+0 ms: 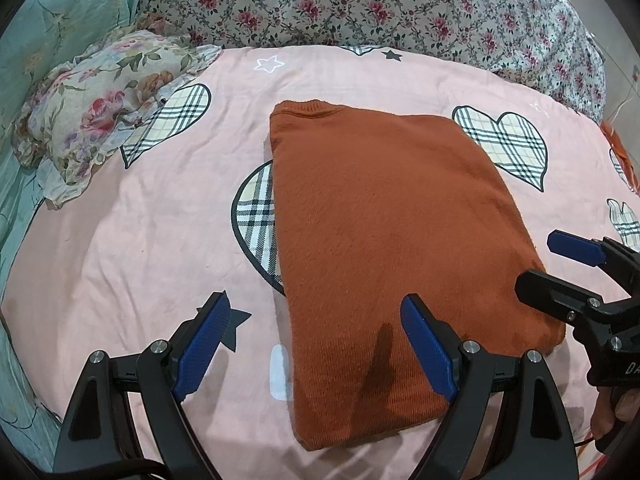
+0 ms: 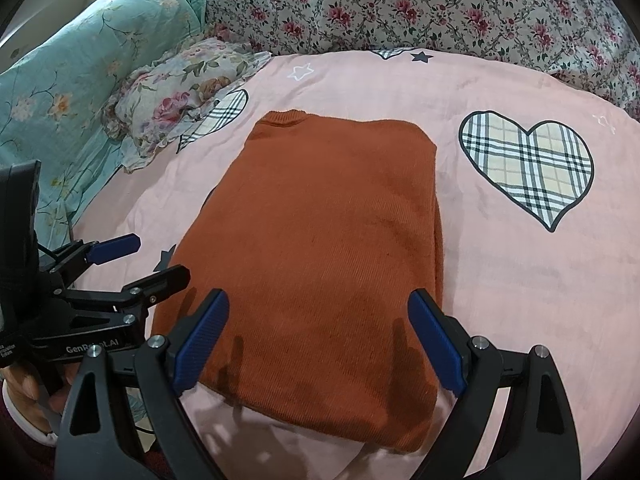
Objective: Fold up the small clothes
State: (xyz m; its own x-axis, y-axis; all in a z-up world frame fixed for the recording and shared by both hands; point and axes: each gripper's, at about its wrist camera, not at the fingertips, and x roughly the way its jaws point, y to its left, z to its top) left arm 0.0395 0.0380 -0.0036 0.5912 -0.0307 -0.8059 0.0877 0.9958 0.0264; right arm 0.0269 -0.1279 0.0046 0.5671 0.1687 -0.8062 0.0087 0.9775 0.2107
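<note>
A rust-orange knit garment (image 1: 384,248) lies folded into a long rectangle on the pink bedsheet (image 1: 140,240), collar at the far end. It also shows in the right wrist view (image 2: 320,248). My left gripper (image 1: 316,340) is open and empty, hovering over the garment's near left edge. My right gripper (image 2: 320,336) is open and empty, hovering over the garment's near end. Each gripper shows in the other's view: the right gripper (image 1: 560,268) at the garment's right edge, the left gripper (image 2: 148,260) at its left edge.
The pink bedsheet (image 2: 520,300) has plaid hearts and stars. A floral pillow (image 1: 100,112) lies at the far left. A flowered quilt (image 1: 380,4) is bunched along the back. A teal floral cover (image 2: 60,92) lies at the left.
</note>
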